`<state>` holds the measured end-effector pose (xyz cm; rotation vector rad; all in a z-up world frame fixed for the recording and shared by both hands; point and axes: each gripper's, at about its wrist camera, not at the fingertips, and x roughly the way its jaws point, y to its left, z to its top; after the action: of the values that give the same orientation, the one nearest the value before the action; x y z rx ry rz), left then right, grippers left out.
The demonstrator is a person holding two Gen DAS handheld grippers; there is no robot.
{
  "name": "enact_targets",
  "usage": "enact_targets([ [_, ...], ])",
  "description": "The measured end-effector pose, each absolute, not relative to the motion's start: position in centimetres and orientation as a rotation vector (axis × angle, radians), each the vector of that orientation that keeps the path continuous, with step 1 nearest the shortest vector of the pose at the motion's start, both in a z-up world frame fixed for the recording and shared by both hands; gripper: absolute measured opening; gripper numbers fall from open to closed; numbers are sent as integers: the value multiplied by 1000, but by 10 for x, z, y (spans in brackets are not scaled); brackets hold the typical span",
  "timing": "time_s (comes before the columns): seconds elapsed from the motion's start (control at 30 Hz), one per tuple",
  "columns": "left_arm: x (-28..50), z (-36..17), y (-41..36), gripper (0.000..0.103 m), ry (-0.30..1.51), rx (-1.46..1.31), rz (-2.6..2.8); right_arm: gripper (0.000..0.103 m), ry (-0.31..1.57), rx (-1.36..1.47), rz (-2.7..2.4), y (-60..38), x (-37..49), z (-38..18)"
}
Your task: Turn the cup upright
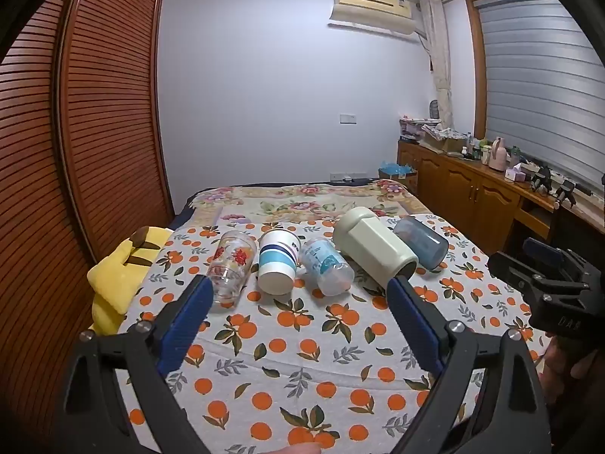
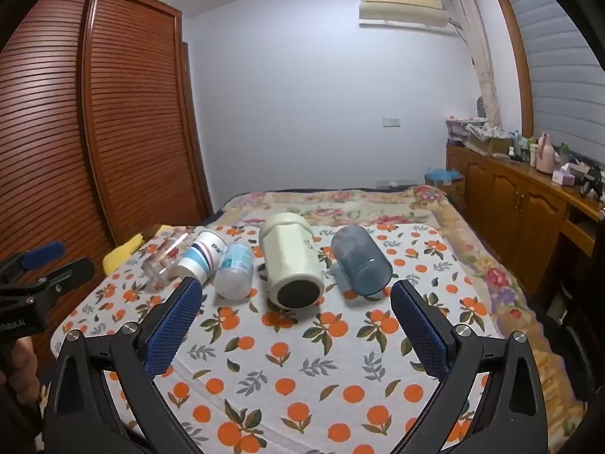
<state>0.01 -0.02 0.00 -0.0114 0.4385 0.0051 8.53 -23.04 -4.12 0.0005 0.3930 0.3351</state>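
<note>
Cups are seen lying on their sides in a row on the bed [image 2: 302,359]; the cream cup [image 2: 293,265], stiff and smooth, is best gripped mid-body. Left claw [image 1: 298,295] and right claw [image 2: 297,299] are held wide open, empty

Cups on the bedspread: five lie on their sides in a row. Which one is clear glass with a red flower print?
The glass tumbler at the row's left end, beside the striped paper cup. The other four are opaque or plain plastic.
</note>
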Motion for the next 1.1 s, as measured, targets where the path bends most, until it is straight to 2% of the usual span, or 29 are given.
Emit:
enact_targets([
  [1.1, -8, 4, -4, 94, 434, -15, -5, 101, 403, 13, 346, -229, 84, -43],
])
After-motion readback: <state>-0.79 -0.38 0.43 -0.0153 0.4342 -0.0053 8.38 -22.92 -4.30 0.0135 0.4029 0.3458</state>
